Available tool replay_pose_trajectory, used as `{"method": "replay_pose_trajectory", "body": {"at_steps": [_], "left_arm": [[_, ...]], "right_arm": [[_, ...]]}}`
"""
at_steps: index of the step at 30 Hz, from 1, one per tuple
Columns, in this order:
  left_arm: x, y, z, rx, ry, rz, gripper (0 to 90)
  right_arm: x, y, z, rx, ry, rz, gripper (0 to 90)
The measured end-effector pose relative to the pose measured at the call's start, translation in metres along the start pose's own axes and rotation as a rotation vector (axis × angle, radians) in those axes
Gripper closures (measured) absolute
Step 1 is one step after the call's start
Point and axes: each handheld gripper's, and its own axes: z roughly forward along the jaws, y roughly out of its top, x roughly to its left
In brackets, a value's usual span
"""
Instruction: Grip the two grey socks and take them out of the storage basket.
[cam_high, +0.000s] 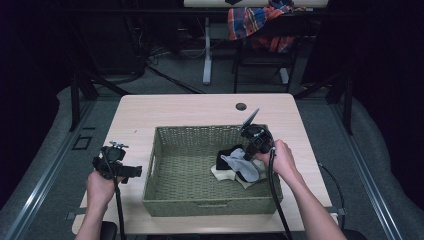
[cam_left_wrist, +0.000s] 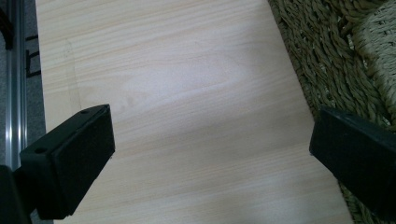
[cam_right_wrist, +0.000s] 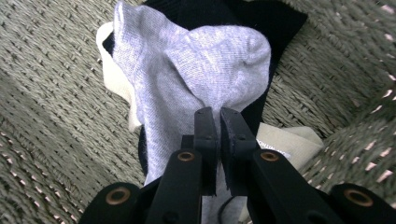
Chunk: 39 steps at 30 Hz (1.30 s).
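The worktop carries a woven basket, the landmark for all positions below. Inside the basket, toward its right wall, lies a small pile: a grey sock on top, a black sock beneath it and a cream sock at the bottom.

Risks, as judged:
- The right gripper has its fingers clenched on a pinch of the grey sock. The pinch is thin; if lifted quickly, the fabric may slip free and drop back into the basket.
- The black sock lies directly under the grey one, so it may cling and be dragged up with it.
- The trailing cable may catch on the basket's near rim.

View differences:
- The high view shows the left gripper outside the basket's left wall, above bare worktop.
- The left gripper view confirms its fingers stand released, wide apart, holding nothing.
- The right gripper view alone resolves the pinch and the layering of the pile.
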Motion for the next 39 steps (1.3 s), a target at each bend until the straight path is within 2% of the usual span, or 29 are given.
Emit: {"method": "replay_pose_trajectory", "body": {"at_steps": [6, 7, 9, 12, 13, 20, 24, 31, 38, 39], "left_arm": [[0.0, 0.0, 0.0, -0.001, 0.0, -0.003, 0.2], [0.0, 0.0, 0.0, -0.001, 0.001, 0.0, 0.3], [0.0, 0.0, 0.0, 0.0, 0.001, 0.001, 0.2], [0.0, 0.0, 0.0, 0.0, 0.002, 0.001, 0.2], [0.0, 0.0, 0.0, 0.0, 0.002, 0.001, 0.2], [0.0, 0.0, 0.0, -0.001, 0.0, 0.0, 0.3], [0.0, 0.0, 0.0, 0.0, -0.001, 0.0, 0.2], [-0.001, 0.0, 0.0, 0.0, -0.001, 0.001, 0.2], [-0.001, 0.0, 0.0, 0.0, -0.001, 0.0, 0.2], [-0.001, 0.0, 0.0, 0.0, -0.001, 0.001, 0.2]], "right_arm": [[0.0, -0.002, -0.019, -0.049, -0.005, -0.013, 86.2], [0.0, -0.004, -0.025, -0.079, -0.008, -0.008, 86.3], [0.001, -0.004, -0.027, -0.096, -0.007, -0.003, 86.3], [0.001, -0.005, -0.038, -0.119, -0.005, -0.021, 86.3], [0.004, -0.006, -0.042, -0.151, -0.009, -0.013, 86.3], [0.004, -0.008, -0.053, -0.162, -0.03, -0.021, 86.4], [0.005, -0.009, -0.06, -0.19, -0.032, -0.016, 86.4], [0.008, -0.014, -0.082, -0.228, -0.043, -0.039, 86.4], [0.011, -0.02, -0.1, -0.269, -0.046, -0.035, 86.5], [0.012, -0.022, -0.106, -0.292, -0.047, -0.029, 86.5]]}}
